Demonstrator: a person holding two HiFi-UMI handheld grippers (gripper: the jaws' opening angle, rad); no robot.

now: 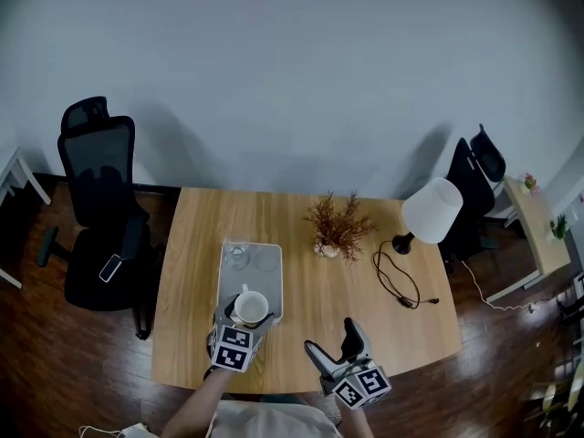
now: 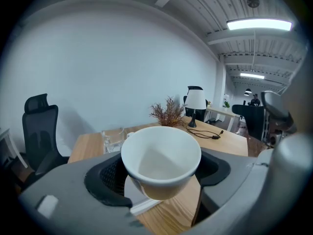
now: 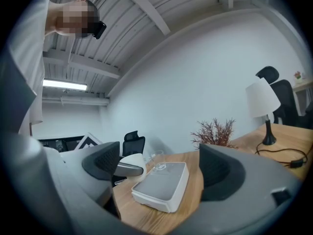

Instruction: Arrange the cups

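Left hand-held gripper [image 1: 243, 323] pinching the white cup [image 1: 252, 308], cup upright over the white tray's [image 1: 266, 281] near end on the desk [image 1: 310, 235], right hand-held gripper [image 1: 334, 343] jaws wide apart, empty, near the desk's front edge.

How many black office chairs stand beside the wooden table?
2: one office chair at the left end of the table, another at its right end behind the lamp. More may lie outside view.

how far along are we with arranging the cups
Done: two glass cups stand at the far end of the white tray. In hand: the left hand-held gripper grips a white cup over the tray's near end. Left: set it down; the right hand-held gripper is open, empty.
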